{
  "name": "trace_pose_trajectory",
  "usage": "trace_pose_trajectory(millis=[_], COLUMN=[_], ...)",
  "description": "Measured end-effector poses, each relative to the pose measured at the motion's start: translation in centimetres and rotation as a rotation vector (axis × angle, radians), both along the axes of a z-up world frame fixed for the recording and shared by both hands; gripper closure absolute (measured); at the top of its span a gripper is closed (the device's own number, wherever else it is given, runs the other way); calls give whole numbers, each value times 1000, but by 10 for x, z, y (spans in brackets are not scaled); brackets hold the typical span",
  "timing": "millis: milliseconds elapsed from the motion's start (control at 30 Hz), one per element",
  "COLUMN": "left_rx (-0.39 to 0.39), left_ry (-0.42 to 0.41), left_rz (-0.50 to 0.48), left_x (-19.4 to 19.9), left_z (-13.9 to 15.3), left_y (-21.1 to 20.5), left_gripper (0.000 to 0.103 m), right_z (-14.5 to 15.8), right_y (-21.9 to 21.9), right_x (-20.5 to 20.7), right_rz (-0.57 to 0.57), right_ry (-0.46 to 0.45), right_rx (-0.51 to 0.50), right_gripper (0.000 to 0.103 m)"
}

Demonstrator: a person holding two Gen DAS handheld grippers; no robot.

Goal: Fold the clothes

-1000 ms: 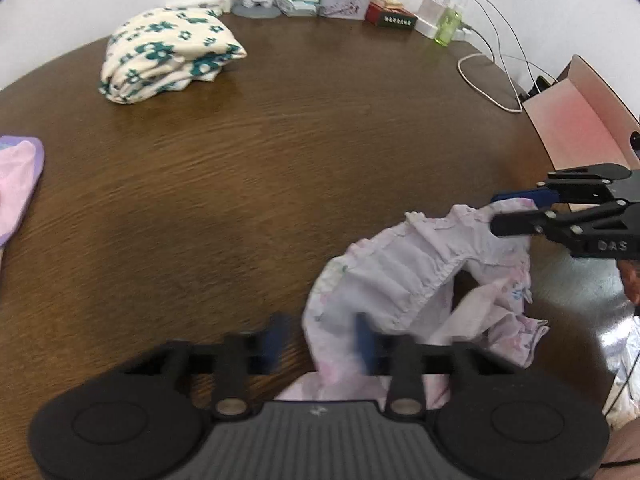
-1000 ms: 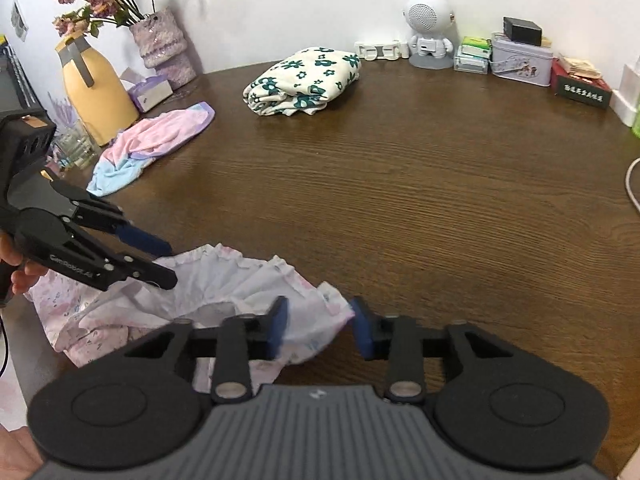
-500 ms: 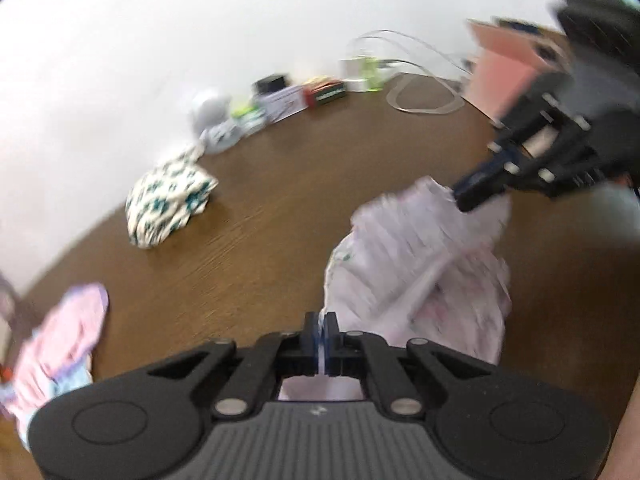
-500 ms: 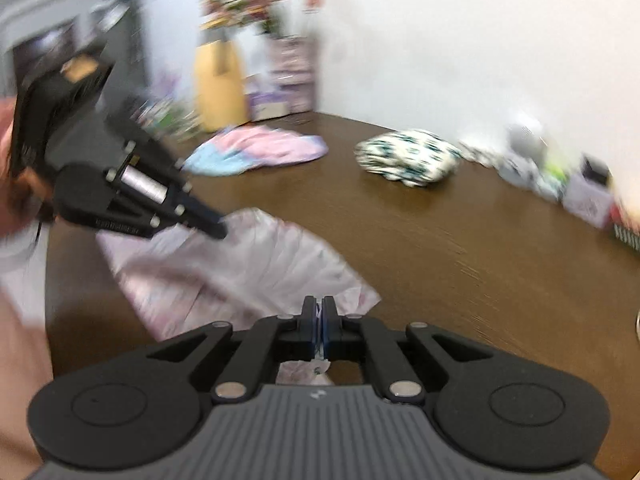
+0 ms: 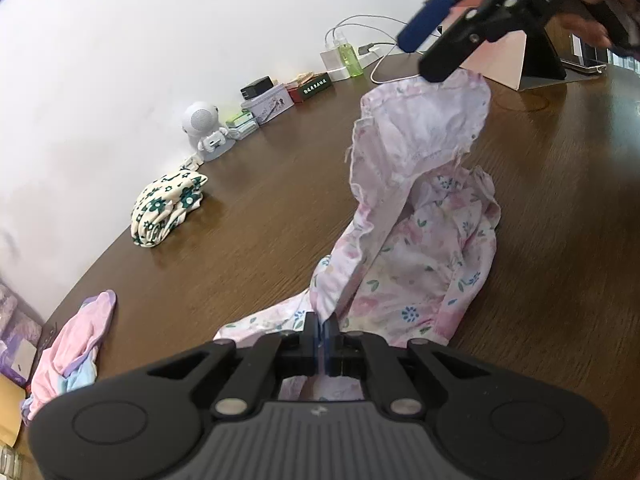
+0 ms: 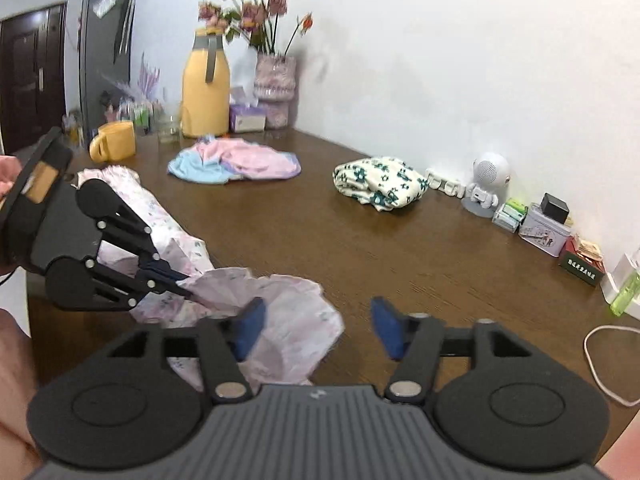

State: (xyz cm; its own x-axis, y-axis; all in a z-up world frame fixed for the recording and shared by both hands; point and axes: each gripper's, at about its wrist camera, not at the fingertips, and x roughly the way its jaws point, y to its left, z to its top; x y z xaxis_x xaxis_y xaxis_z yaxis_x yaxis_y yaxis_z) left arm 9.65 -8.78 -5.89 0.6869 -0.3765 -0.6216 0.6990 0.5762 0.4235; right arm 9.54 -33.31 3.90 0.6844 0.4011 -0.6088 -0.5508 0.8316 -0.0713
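Right wrist view: left gripper [image 6: 182, 282] clamps floral garment [image 6: 288, 320], right gripper [image 6: 316, 326] opening empty; folded clothes [image 6: 380, 186] beyond.

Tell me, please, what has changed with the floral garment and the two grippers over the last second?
The left gripper closed on the pale floral garment and drew it up. The right gripper pinched it too, and its jaws are now opening, nothing between them. The folded green-flowered cloth and pink-blue garment stayed put.
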Motion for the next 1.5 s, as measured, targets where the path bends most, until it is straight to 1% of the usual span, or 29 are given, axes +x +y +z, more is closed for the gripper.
trace_pose_trajectory(millis=[33, 133, 200, 300, 367, 400, 433, 467, 500, 533, 567, 600, 633, 667, 733, 833, 867, 900, 967, 1033, 1067, 1100, 1200, 1233, 1267, 1300, 1367, 1433, 1500], left_rx=[-4, -11, -11, -18, -27, -31, -42, -56, -70, -89, -111, -134, -156, -178, -224, -283, -296, -309, -329, -328, -316, -299, -234, -211, -210, -224, -245, -252, -282], left_ry=[-3, -11, -11, -7, 7, 14, 24, 36, 47, 53, 51, 52, 54, 56, 68, 85, 87, 89, 90, 87, 88, 91, 115, 124, 121, 124, 131, 122, 109], left_rz=[-1, -6, -9, -10, -2, 6, 11, 15, 20, 28, 43, 68, 95, 122, 192, 312, 356, 399, 478, 530, 545, 552, 569, 576, 582, 587, 599, 610, 591], left_x=[0, -3, -3, -3, -1, -1, -1, -1, -2, -3, -6, -7, -9, -10, -10, -6, -4, -2, 2, 6, 8, 9, 12, 13, 13, 14, 13, 11, 7], left_z=[-1, -4, -6, -7, -4, -3, 1, 5, 9, 13, 18, 22, 26, 29, 35, 39, 40, 40, 42, 42, 42, 41, 31, 28, 25, 23, 23, 25, 33], left_y=[0, 0, 0, 1, 1, 1, 3, 5, 8, 12, 17, 25, 33, 41, 61, 93, 104, 115, 135, 149, 154, 157, 161, 163, 166, 168, 173, 176, 175], left_gripper=[102, 102, 102, 102, 99, 95, 94, 80, 56, 46, 31, 23, 22, 21, 21, 22, 27, 40, 53, 59, 68, 75, 75, 75, 72, 71, 70, 68, 68], right_z=[-3, -16, -24, -33, -37, -38, -38, -38, -39, -39, -40, -41, -42, -43, -45, -51, -53, -57, -69, -82, -89, -94, -96, -93, -88, -84, -65, -44, -22], right_y=[2, 9, 15, 28, 42, 51, 59, 66, 72, 77, 80, 82, 83, 85, 90, 98, 101, 105, 111, 117, 120, 122, 120, 117, 113, 109, 93, 75, 58], right_x=[10, 38, 50, 60, 59, 56, 52, 47, 42, 38, 35, 33, 30, 27, 20, 5, 0, -6, -15, -22, -25, -26, -27, -26, -26, -26, -25, -24, -22], right_rz=[13, 45, 49, 87, 132, 152, 169, 185, 193, 198, 197, 192, 186, 181, 172, 167, 166, 165, 168, 189, 201, 211, 208, 203, 196, 189, 177, 165, 153], right_ry=[50, 221, 271, 315, 319, 308, 288, 264, 243, 225, 212, 200, 186, 165, 115, -1, -42, -93, -160, -174, -177, -170, -137, -122, -105, -88, -22, 49, 103], right_rx=[8, 65, 61, 25, -30, -72, -119, -166, -205, -239, -268, -289, -307, -326, -366, -462, -495, -539, -625, -685, -713, -723, -694, -666, -630, -594, -445, -280, -79], right_gripper=[25, 25, 25, 25, 26, 28, 37, 50, 56, 69, 81, 85, 87, 92, 94, 97, 97, 97, 97, 97, 97, 97, 97, 96, 94, 91, 74, 66, 62])
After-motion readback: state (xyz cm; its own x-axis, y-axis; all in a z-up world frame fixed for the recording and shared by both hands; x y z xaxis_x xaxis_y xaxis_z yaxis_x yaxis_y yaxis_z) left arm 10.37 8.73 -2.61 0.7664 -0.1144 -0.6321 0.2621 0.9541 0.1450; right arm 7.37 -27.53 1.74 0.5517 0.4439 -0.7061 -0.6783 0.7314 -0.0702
